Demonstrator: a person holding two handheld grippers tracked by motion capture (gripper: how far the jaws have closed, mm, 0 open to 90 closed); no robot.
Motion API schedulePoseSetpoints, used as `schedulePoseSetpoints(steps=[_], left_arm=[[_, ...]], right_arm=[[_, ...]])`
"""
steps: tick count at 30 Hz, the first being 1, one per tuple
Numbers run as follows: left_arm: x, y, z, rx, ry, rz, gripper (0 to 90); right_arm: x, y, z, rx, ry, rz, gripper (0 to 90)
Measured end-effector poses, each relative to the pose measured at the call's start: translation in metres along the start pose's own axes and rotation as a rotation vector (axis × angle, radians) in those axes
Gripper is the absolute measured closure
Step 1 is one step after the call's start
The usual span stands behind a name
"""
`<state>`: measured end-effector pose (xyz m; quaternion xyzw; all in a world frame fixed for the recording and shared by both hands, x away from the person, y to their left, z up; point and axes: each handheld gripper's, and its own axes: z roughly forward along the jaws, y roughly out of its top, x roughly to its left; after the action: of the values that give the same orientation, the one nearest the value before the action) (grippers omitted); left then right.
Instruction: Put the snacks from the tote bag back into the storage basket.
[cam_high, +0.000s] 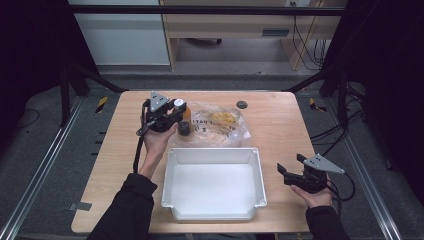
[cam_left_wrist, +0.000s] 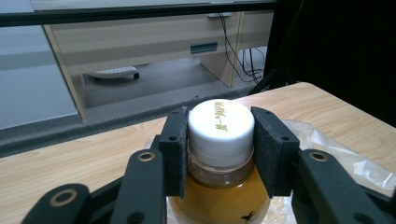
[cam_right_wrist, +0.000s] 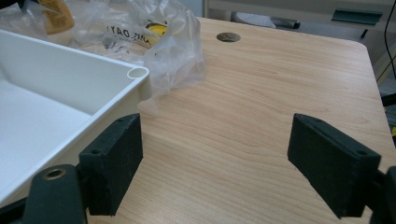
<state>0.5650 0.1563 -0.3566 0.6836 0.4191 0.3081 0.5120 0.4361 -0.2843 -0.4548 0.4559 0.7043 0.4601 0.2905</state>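
A: Left first. Why's the left claw (cam_left_wrist: 219, 154) up at the back of the worktop (cam_high: 280, 125)?

B: I have it on the bottle (cam_left_wrist: 219, 186), the one with amber liquid and a white cap (cam_left_wrist: 220, 125). It stands just left of the crinkled clear bag (cam_high: 220, 125), behind the white tray (cam_high: 212, 156). I grip at the cap and neck because that's the narrow part the pads fit round.

A: Claw state?

B: Clamped on the bottle, pads (cam_left_wrist: 175, 154) pressed on both sides of the cap. Can't tell if it's lifted or resting on the wood.

A: Tray?

B: Middle, near my edge, nothing in it. I judge it's the drop spot, so it sits between my hands.

A: Right side?

B: Right claw (cam_right_wrist: 215, 163) parked low beside the tray's right rim (cam_right_wrist: 137, 72), out of the path. Jaws wide apart, holding nothing, bare wood between them.
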Motion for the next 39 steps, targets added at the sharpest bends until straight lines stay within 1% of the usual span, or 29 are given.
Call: schedulePoseSetpoints(steps=[6, 12, 15, 17, 19, 23, 28, 33, 39], left_arm=[[-0.002, 0.011, -0.006, -0.023, -0.003, -0.003, 58.9], [-0.005, 0.022, -0.015, -0.049, -0.001, 0.011, 58.9], [-0.006, 0.027, -0.019, -0.065, -0.006, 0.005, 58.9], [-0.005, 0.031, -0.022, -0.083, -0.015, -0.008, 58.8], [-0.005, 0.034, -0.025, -0.088, -0.016, -0.008, 58.9], [-0.007, 0.041, -0.031, -0.101, -0.010, 0.009, 58.9], [-0.009, 0.043, -0.037, -0.110, -0.030, -0.005, 58.8], [-0.016, 0.043, -0.044, -0.106, -0.039, 0.006, 58.8], [-0.021, 0.042, -0.054, -0.116, -0.055, 0.007, 58.8]], right_arm=[[0.000, 0.000, 0.000, -0.001, -0.001, 0.000, 18.3], [0.000, 0.000, 0.000, -0.002, 0.000, 0.001, 18.2], [0.000, 0.000, 0.000, -0.003, 0.001, 0.001, 18.3], [0.000, 0.000, 0.000, -0.003, 0.000, 0.000, 18.3], [0.000, 0.000, 0.000, -0.002, -0.001, 0.000, 18.3], [0.000, 0.000, 0.000, -0.003, 0.000, 0.002, 18.4], [0.000, 0.000, -0.001, -0.003, 0.000, 0.001, 18.4], [0.000, 0.000, -0.001, -0.003, 0.001, 0.001, 18.4], [0.000, 0.000, -0.001, -0.002, 0.001, 0.002, 18.5]])
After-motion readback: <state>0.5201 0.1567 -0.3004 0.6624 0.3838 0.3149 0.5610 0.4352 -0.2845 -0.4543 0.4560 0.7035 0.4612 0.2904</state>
